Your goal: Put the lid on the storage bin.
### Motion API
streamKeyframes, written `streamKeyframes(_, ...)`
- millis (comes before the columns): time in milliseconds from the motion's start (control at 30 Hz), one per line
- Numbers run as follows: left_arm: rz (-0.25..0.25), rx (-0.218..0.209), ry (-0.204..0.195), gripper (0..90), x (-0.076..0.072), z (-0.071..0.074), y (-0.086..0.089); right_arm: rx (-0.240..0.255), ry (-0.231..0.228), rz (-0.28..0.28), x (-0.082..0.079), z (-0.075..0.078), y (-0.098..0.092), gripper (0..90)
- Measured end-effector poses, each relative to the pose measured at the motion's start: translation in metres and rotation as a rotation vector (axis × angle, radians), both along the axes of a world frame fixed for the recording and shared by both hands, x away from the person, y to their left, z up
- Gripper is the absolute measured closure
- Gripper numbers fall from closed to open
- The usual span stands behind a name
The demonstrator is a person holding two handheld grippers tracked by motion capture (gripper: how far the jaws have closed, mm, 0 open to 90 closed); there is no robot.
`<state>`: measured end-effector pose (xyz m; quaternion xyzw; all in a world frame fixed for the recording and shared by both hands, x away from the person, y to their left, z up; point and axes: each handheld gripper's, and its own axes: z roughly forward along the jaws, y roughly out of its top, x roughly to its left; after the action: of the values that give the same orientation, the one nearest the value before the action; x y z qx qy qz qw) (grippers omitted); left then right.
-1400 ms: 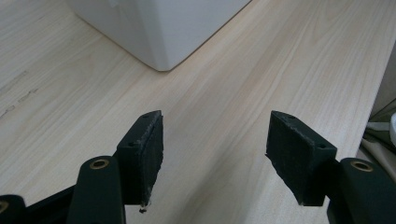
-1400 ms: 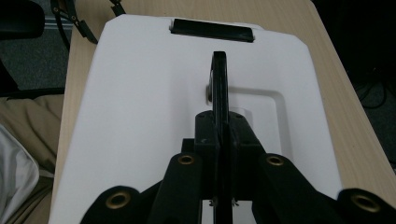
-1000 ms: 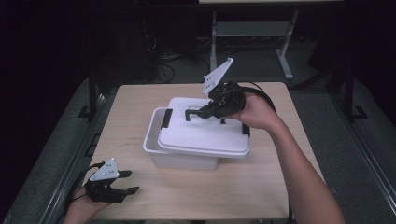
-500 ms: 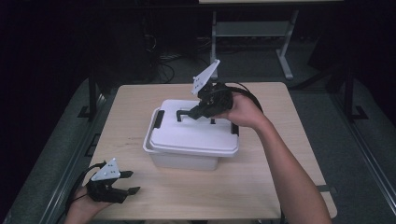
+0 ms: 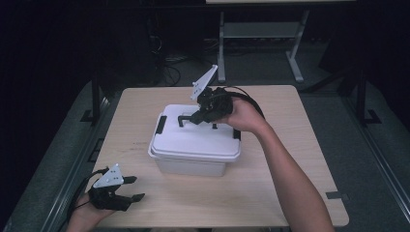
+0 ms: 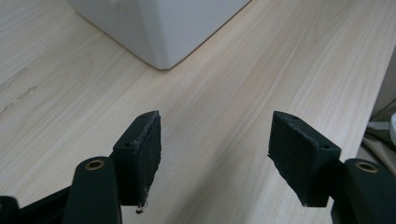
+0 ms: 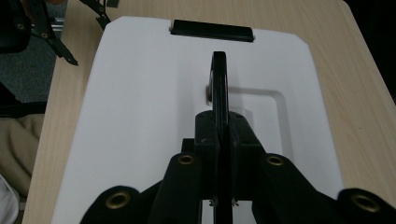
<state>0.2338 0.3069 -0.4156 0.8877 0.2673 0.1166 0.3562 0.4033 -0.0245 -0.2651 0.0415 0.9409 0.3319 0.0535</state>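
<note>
**Lid handle pinched, bin still closed**

Risk sits mostly in the grip. The right gripper (image 5: 186,119) has its jaws closed tight on the thin black handle (image 7: 218,81) that stands up on edge from the middle of the white lid (image 5: 193,137). In the right gripper view the pads meet on only the near end of that handle, so a pull that is not straight up would probably let the smooth plastic slide out. A second hazard, judging from the black latches (image 5: 161,124) at the lid's short ends: if these still clamp the rim, lifting would drag the whole bin (image 5: 186,166) instead of freeing the lid, and it could tip or skid across the surface (image 5: 290,159). Nothing braces it, since the left gripper (image 5: 133,188) rests well apart near the front left corner of the surface, its jaws spread moderately wide with nothing between them; they have just been opening a little further.

The bin stands around the middle of the surface, slightly towards the far edge. It is a rectangular tub of white, faintly matte plastic with rounded corners, and the lid overhangs its walls with a shallow rectangular recess moulded beneath the handle. The surface is pale wood with fine straight grain and rounded corners. In the left gripper view, the dark pads (image 6: 144,154) look rough and frayed at their edges.
</note>
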Motion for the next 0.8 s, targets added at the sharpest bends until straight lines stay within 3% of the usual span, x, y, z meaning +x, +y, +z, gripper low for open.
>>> streamKeyframes(333,0.021,-0.004,-0.013,32.5,-0.002,0.002,0.004,0.002,-0.008,0.0,0.006,-0.009,0.012,83.8)
streamKeyframes(800,0.015,-0.004,-0.005,32.5,-0.001,0.002,0.004,0.005,0.016,0.001,0.013,-0.023,0.018,83.7)
